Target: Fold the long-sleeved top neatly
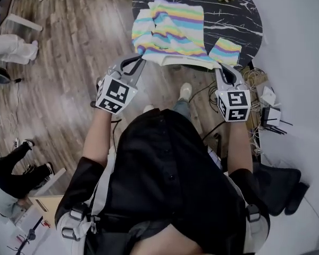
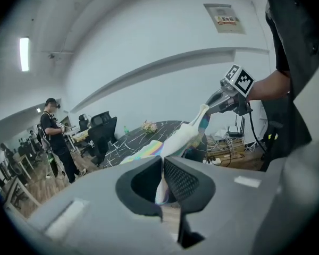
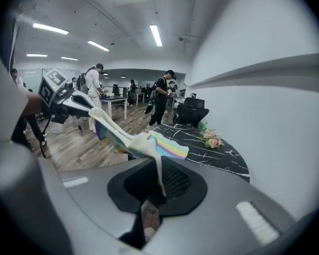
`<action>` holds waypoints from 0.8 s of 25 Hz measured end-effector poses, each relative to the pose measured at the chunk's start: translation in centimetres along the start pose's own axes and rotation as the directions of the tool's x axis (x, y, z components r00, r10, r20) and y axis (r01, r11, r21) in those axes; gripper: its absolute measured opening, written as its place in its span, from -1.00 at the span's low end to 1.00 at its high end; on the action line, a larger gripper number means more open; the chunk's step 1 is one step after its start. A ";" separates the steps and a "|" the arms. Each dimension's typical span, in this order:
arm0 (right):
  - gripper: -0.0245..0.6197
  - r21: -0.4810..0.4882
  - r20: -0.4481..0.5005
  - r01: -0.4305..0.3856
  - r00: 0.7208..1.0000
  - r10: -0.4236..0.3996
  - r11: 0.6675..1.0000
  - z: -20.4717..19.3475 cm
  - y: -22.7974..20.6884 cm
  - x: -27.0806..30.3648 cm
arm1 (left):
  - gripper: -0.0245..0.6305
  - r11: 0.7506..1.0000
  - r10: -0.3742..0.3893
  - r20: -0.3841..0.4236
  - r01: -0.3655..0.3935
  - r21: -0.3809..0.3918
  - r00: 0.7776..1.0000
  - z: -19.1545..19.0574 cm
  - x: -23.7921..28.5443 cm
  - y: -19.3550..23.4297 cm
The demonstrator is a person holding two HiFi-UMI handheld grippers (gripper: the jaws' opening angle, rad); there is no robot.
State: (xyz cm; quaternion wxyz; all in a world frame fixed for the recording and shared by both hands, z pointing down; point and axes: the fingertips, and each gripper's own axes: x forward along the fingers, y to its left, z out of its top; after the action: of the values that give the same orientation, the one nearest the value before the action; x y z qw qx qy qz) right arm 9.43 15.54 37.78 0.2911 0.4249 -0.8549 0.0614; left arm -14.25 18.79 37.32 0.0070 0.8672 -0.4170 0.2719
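Long-sleeved top [image 1: 173, 28]: striped, mostly flat on the black table [image 1: 244, 15] ahead of the fingers, with its near edge lifted and strung between both grippers. Left gripper [image 2: 162, 182] is pinched tight on one end of that edge, right gripper [image 3: 160, 182] on the other. Likely light, limp knit that sags mid-span, and a thin edge may slip. Best gripped at the corners and kept taut.
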 end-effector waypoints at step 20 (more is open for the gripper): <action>-0.87 -0.098 0.345 0.431 0.860 -0.375 0.897 13.2 4.2 -17.8 | -0.86 0.978 -0.109 0.275 0.053 0.203 0.955 15.0 -12.5 1.8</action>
State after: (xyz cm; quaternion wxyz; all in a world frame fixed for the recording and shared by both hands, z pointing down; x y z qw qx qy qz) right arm 8.71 25.88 17.73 0.1920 0.5722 -0.7842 -0.1441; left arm -14.91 23.05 18.16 -0.1263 0.9102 -0.3494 0.1829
